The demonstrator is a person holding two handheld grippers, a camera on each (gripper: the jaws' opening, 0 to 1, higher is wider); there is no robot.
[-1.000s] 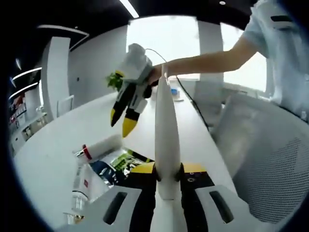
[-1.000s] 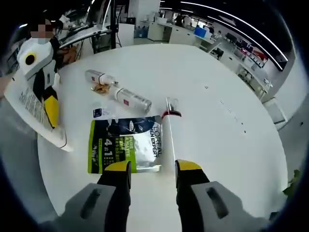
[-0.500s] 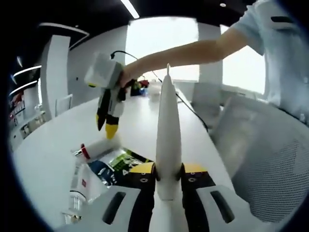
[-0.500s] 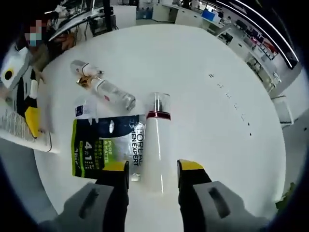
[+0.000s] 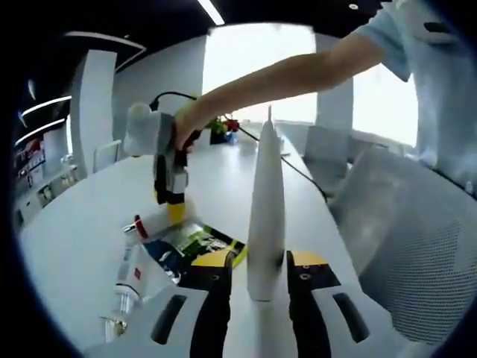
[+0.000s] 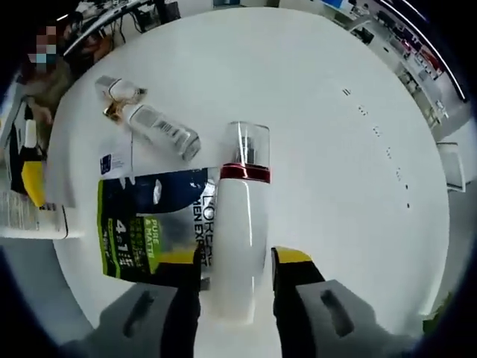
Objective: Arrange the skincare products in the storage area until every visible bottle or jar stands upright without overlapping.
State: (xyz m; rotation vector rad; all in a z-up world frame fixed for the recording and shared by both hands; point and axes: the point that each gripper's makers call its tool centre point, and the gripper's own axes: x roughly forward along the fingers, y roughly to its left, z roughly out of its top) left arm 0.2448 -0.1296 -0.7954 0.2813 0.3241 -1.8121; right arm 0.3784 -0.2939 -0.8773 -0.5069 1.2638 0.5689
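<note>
1. The white pump bottle (image 6: 240, 231) with a red band and clear cap lies on its side on the round white table (image 6: 335, 171), its base between the right gripper's (image 6: 237, 262) parted jaws.
2. Beside it lie the green L'Oréal sachet (image 6: 153, 224) and, farther off, a clear spray bottle (image 6: 153, 128) – also lying flat.
3. The left gripper (image 5: 256, 266) is clamped on a white tube (image 5: 266, 209) – the left gripper view shows it on edge.
</note>
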